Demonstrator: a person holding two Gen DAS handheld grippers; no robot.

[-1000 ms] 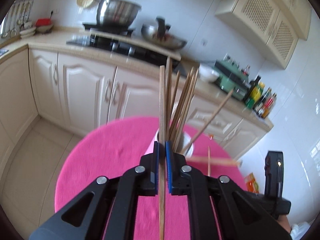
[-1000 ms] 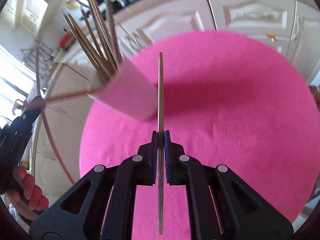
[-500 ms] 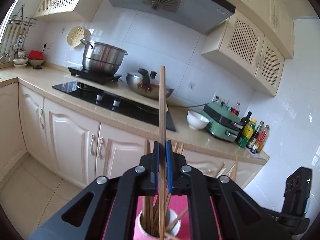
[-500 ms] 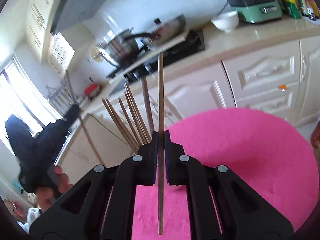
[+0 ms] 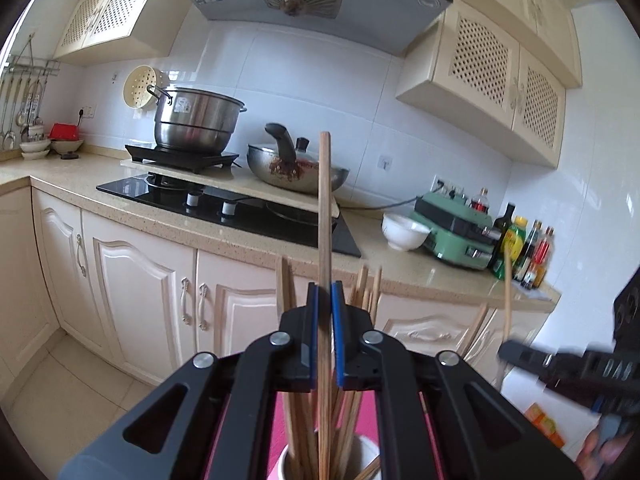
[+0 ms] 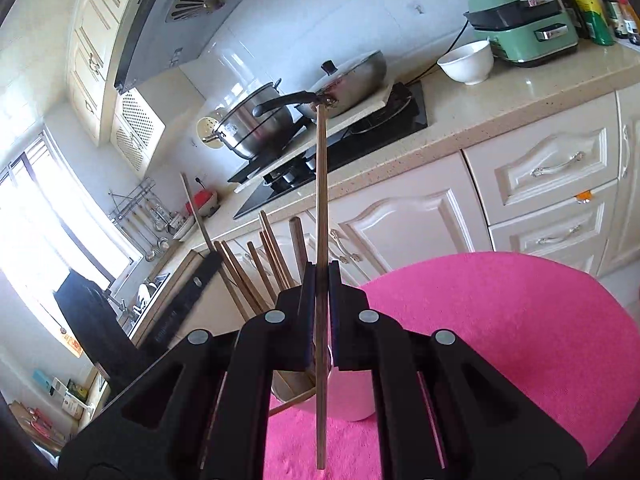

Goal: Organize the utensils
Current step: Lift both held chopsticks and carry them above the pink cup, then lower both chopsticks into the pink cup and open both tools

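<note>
My left gripper (image 5: 324,312) is shut on a wooden chopstick (image 5: 324,208) held upright, its lower end inside the white cup (image 5: 362,454) among several other chopsticks (image 5: 289,320). My right gripper (image 6: 321,296) is shut on another wooden chopstick (image 6: 321,184), upright, its lower end hanging over the pink cloth (image 6: 500,320) just in front of the white cup (image 6: 352,394). The left gripper body (image 6: 100,320) shows at left in the right wrist view; the right gripper (image 5: 576,368) shows at right in the left wrist view.
The cup stands on a round table covered in pink cloth. Behind is a kitchen counter (image 5: 120,204) with a hob, a steel pot (image 5: 196,124), a wok (image 5: 296,172), a white bowl (image 5: 404,232), a green appliance and bottles. Cream cabinets run below.
Both grippers tilted up from looking down at the table to level. My left chopstick has lowered into the cup. My right chopstick has moved close beside the cup.
</note>
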